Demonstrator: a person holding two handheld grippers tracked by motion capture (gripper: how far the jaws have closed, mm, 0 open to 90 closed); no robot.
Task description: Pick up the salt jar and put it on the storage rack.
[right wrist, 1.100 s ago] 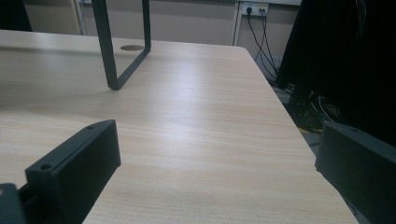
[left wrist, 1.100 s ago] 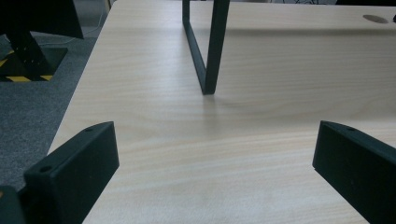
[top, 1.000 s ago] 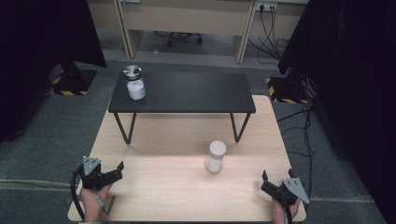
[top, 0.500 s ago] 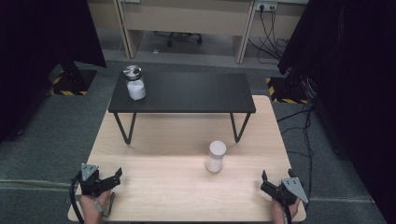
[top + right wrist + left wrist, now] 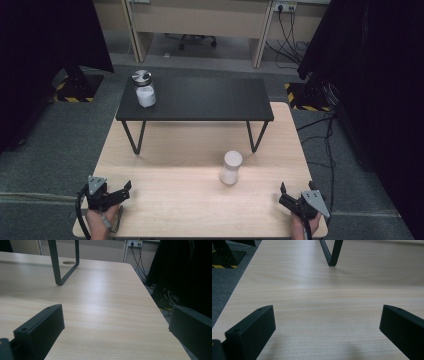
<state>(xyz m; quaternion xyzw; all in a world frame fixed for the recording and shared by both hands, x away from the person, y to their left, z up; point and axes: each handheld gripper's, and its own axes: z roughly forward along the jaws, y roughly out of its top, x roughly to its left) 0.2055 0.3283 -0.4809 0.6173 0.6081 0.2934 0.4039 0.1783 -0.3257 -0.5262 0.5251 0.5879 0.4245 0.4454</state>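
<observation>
A white cylindrical cup (image 5: 230, 167) stands on the light wooden table (image 5: 170, 165), right of centre. On the black raised shelf (image 5: 200, 97) at the back, a white jar with a silver lid (image 5: 144, 89) sits at the left end. My left gripper (image 5: 124, 189) rests near the table's front left corner, held by a hand, jaws wide apart and empty (image 5: 327, 330). At the front right corner my right gripper (image 5: 284, 194) is also open with nothing between its jaws (image 5: 116, 330).
The shelf's black legs (image 5: 134, 140) stand on the table; one leg (image 5: 332, 252) is ahead of the left gripper, another (image 5: 58, 262) ahead of the right. Grey carpet surrounds the table. Cables (image 5: 325, 125) and dark curtains lie to the right.
My left gripper has drawn back toward the table's front edge. The right gripper, cup and jar have stayed put.
</observation>
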